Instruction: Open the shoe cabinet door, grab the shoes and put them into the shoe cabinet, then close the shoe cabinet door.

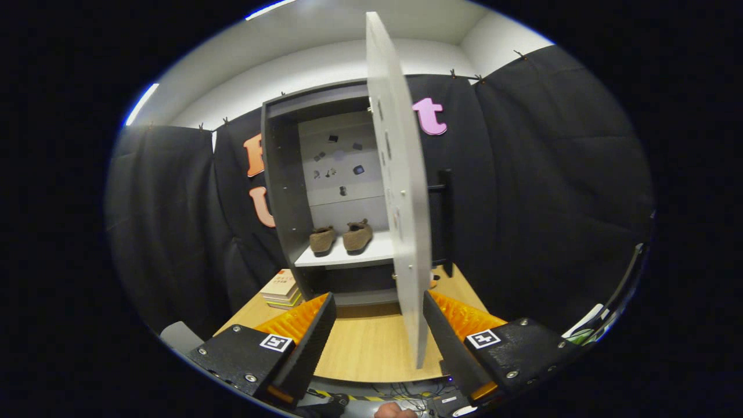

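Gripper view: the cabinet (pixel 284 191) stands open on the table (pixel 371 348), its door (pixel 400 191) swung edge-on toward the camera. The shoes (pixel 341 238) sit side by side on the shelf (pixel 348 255) inside. The gripper (pixel 377 337) is spread wide, holding nothing, level and facing the cabinet, the door's lower corner just inside its right finger. Pushing from here may glance off the thin edge, leaving the door ajar.

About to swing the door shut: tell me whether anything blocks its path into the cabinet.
Nothing visible does. The door stands open edge-on between the open claw's fingers; both shoes sit back on the shelf.
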